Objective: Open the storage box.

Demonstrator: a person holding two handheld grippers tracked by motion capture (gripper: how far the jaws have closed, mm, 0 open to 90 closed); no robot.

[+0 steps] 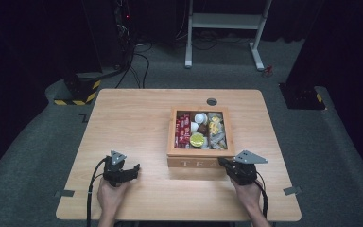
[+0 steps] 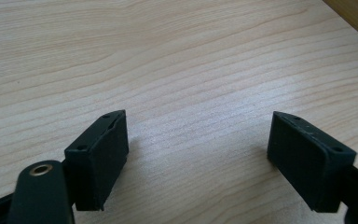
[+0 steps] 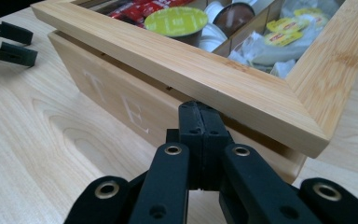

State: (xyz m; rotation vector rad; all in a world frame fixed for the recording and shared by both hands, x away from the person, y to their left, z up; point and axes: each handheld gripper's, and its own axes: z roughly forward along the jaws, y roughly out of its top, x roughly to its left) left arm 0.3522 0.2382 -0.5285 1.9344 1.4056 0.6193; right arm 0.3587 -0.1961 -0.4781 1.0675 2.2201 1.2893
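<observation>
Right hand-held gripper [image 3: 200, 119] is the busy one here: its two black jaws are pressed flat together with nothing between them, and the closed tip is tucked in against the front of the tea box [image 1: 199, 151], right under the overhanging edge of the framed lid [image 3: 200, 70]. That placement reads like a wedge, a thin closed tip slipped under the lip so the lid can be levered up, which open jaws could not do. From the right gripper view I can't quite tell whether the tip actually touches the wood or sits just shy of it. The box sits centre-right of the high view, on the far half of the desk [image 1: 132, 123], with its lettered front face turned toward the person, which puts the lip within easy reach. Through the lid you can see red packets [image 1: 183, 128], a yellow-topped capsule [image 1: 197, 139] and paper sachets [image 1: 216, 130] in their compartments. Left hand-held gripper [image 1: 133, 169], lower left of the high view, rests low over bare desk, jaws spread wide and empty, well apart from the box; parked there, I'd say, it is ready to steady the box if needed.
</observation>
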